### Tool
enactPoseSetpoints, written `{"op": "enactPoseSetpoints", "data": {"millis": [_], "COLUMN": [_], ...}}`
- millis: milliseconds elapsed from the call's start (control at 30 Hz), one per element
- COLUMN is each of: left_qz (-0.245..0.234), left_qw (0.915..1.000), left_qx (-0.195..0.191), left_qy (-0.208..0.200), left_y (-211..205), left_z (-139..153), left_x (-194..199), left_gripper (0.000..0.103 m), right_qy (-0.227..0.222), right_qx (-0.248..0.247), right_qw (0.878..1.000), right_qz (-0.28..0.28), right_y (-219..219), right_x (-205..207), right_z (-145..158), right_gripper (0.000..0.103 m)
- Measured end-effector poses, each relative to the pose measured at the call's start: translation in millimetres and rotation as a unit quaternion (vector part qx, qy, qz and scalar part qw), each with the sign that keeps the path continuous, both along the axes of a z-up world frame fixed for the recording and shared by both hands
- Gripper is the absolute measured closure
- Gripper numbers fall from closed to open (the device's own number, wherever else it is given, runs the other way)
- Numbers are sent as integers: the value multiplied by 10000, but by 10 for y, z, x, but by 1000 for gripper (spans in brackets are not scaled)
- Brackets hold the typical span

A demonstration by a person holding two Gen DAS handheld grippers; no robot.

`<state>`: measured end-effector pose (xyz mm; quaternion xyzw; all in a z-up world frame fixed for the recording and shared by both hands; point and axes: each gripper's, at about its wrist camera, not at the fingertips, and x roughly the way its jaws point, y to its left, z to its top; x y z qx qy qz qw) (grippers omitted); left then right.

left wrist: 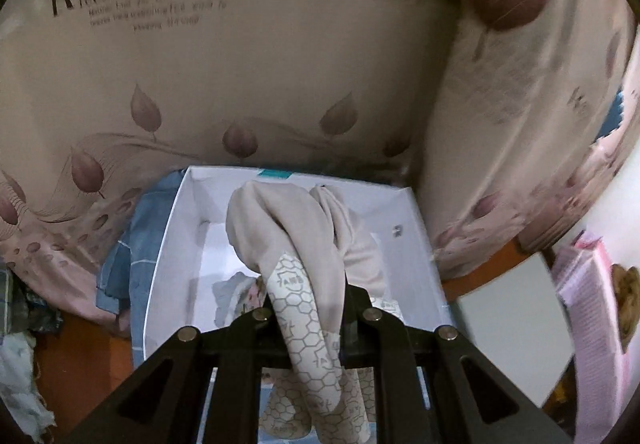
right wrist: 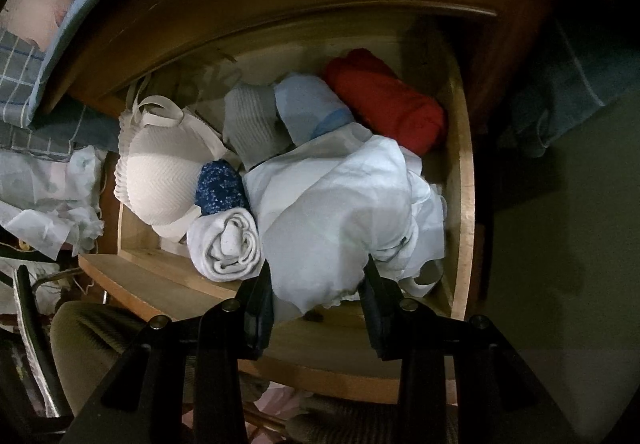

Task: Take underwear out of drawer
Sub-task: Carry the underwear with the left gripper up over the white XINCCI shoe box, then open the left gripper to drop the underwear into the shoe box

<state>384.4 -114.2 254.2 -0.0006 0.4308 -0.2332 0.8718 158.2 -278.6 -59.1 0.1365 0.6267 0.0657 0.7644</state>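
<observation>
Left claw [left wrist: 316, 318] clamped on beige underwear [left wrist: 288, 228], its length hanging down over a white box [left wrist: 168, 244].

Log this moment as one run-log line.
left hand-held gripper: shut on beige underwear, over white box | right hand-held gripper: astride white garment in drawer

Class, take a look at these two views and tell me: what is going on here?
A person is emptying a clothes drawer with two tools. The left hand-held gripper is shut on a beige fabric garment with a hexagon-printed band, holding it over an open white cardboard box. The right hand-held gripper straddles a crumpled white cloth garment lying in the open wooden drawer.
</observation>
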Motion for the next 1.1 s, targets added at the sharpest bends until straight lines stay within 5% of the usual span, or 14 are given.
{"op": "enactPoseSetpoints", "data": {"millis": [233,633,933,1100], "left_qz": [267,1007,1280,1384], "left_qw": [9991,9910,9862,9858], "left_qx": [162,308,389,455], "left_qy": [284,829,974,832], "left_y": [106,335,338,308], "left_z": [-589,-1133,-1172,-1063], "left_x": [242,223,57,102], "left_gripper": [90,90,90,80], "right_qy": [10,0,-29,-52], "right_qx": [18,26,-22,-45], "right_qw": [10000,10000,10000,10000], "right_qz": [29,22,-2,-28], "right_y": [17,20,35,29], "right_x": [12,7,6,-4], "right_z": [-3,0,0,5], "right_gripper": [68,68,68,68]}}
